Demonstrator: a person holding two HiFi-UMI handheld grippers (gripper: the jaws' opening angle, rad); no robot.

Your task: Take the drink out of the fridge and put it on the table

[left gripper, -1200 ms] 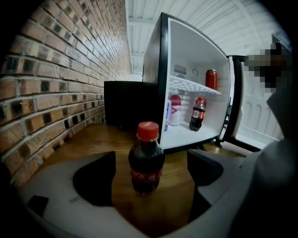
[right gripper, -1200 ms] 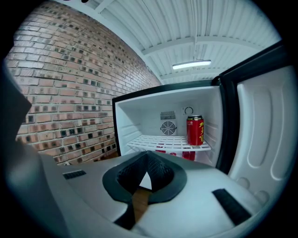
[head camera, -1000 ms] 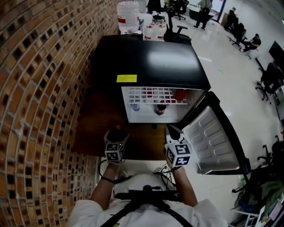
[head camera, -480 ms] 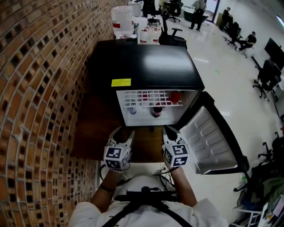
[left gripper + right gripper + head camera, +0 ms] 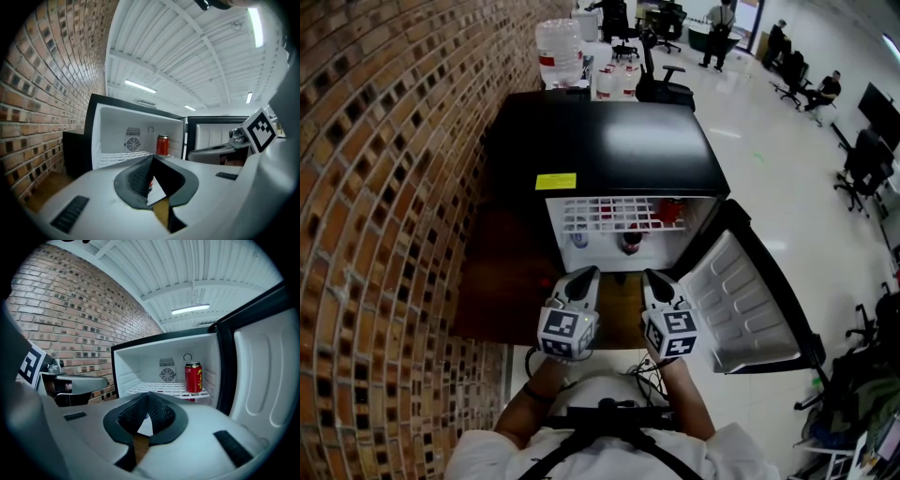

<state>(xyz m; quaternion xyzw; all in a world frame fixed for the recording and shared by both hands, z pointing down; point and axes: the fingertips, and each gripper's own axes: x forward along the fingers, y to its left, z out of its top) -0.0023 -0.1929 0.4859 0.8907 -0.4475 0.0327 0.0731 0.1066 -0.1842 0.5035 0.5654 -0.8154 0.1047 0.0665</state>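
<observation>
A black mini fridge (image 5: 609, 141) stands open on a wooden table (image 5: 502, 272). A red can (image 5: 673, 208) stands on its upper wire shelf at the right, also seen as the red can (image 5: 162, 145) and the red can (image 5: 193, 377). Below the shelf stand a dark bottle (image 5: 630, 239) and a blue-labelled bottle (image 5: 579, 234). My left gripper (image 5: 586, 275) and right gripper (image 5: 651, 277) hover side by side in front of the fridge opening, both shut and empty. A small red cap (image 5: 548, 279) peeks out just left of the left gripper, its bottle mostly hidden.
The fridge door (image 5: 750, 300) hangs open to the right. A brick wall (image 5: 384, 234) runs along the left. A water jug (image 5: 558, 42) and bottles stand behind the fridge. Office chairs and people are far back on the white floor.
The left gripper's jaws, spread round a red-capped dark bottle on the table a second ago, have come off it and closed. That gripper has shifted right, towards the fridge opening. The right gripper barely moved.
</observation>
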